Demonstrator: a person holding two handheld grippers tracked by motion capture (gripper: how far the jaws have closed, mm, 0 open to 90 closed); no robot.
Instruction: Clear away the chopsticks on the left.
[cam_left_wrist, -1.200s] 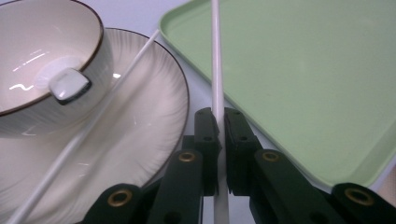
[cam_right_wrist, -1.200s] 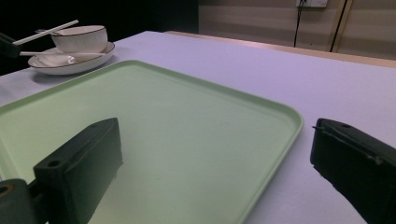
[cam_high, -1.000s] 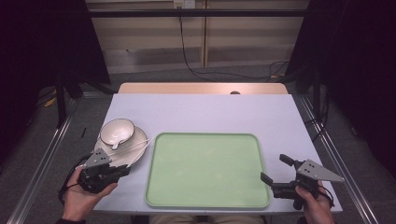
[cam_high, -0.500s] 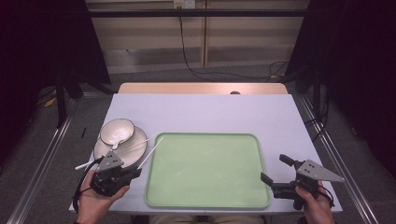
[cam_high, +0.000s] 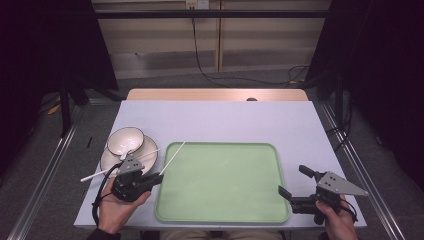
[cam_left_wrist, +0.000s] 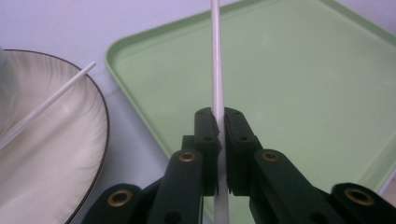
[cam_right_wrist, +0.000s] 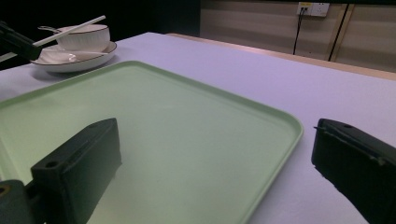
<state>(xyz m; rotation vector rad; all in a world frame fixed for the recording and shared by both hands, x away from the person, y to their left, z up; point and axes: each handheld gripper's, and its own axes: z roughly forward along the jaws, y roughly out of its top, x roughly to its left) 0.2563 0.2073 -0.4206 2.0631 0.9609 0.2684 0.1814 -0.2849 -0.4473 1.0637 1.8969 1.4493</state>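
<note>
My left gripper (cam_high: 152, 179) is shut on a thin white chopstick (cam_high: 172, 157), which points up and away over the near-left corner of the green tray (cam_high: 280, 210). In the left gripper view the chopstick (cam_left_wrist: 215, 65) runs straight up from between the pressed pads of the gripper (cam_left_wrist: 221, 122). A second white chopstick (cam_high: 95, 174) lies slanted across the white plate (cam_high: 106, 161), beside the bowl (cam_high: 125, 141) that stands on it. My right gripper (cam_high: 295, 186) rests at the tray's front right corner, open, with nothing between its jaws (cam_right_wrist: 217, 149).
The tray (cam_right_wrist: 292, 135) takes up the middle of the pale table (cam_high: 225, 120) and nothing lies in it. A wooden strip (cam_high: 215, 95) edges the table's far side, with dark curtains and cables behind. Bowl (cam_right_wrist: 84, 36) and plate (cam_right_wrist: 77, 59) sit left of the tray.
My left gripper has moved right from beside the plate to the tray's left edge, carrying the chopstick with it. The right gripper has stayed in place.
</note>
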